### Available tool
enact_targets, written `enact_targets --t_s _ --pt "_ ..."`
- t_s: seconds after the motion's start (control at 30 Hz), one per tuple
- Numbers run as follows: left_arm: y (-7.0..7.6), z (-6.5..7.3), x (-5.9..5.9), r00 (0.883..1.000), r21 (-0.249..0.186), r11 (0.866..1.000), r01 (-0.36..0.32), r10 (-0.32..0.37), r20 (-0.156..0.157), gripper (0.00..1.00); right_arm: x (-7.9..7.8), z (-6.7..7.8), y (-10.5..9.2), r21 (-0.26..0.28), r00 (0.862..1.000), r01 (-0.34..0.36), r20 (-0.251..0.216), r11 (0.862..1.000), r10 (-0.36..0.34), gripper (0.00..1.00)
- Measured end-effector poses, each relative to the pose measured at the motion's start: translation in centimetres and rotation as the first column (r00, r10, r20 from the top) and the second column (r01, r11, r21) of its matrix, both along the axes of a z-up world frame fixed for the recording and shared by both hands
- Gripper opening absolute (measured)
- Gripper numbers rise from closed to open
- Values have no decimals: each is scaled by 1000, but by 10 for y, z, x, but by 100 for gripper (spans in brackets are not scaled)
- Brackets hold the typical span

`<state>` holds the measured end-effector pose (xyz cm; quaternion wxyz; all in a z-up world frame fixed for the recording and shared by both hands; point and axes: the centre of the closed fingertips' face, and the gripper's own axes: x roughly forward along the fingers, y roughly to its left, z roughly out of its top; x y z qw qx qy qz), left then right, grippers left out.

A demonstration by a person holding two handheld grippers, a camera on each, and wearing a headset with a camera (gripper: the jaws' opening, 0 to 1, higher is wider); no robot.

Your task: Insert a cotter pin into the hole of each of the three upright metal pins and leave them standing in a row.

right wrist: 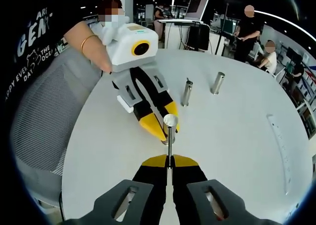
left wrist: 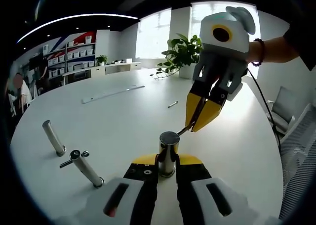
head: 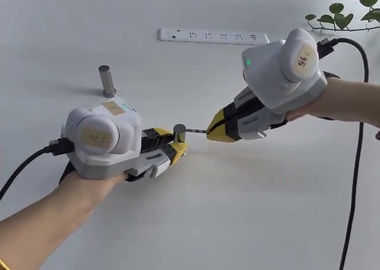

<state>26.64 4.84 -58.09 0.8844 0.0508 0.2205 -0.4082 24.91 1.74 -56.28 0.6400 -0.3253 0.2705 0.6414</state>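
Close to the person, the left gripper [head: 176, 148] clamped an upright metal pin [head: 179, 131]. Just beyond it, the right gripper [head: 214, 132] pinched a cotter pin [head: 196, 130], its tip seemingly touching that pin's side. Farther back stood a second pin [head: 107, 80], then a power strip [head: 214, 36].

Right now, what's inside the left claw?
The left claw clamps an upright metal pin low down. The right claw holds a cotter pin at its top; the hole is hidden.
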Motion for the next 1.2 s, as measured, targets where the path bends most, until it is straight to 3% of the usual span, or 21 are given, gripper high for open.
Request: enact_targets --t_s 0.3,0.57,1.2 --pt "-2 0 -1 1000 1 1000 8 -8 -5 11 -1 3 7 -7 999 -24 22 1000 24 0" --pt "-2 -2 -1 999 -34 999 -23 22 -31 12 2 -2 11 -13 999 -29 34 999 29 0" --pt "-2 -4 0 999 -17 999 -40 40 -22 12 8 -5 29 2 999 -19 35 1000 19 0"
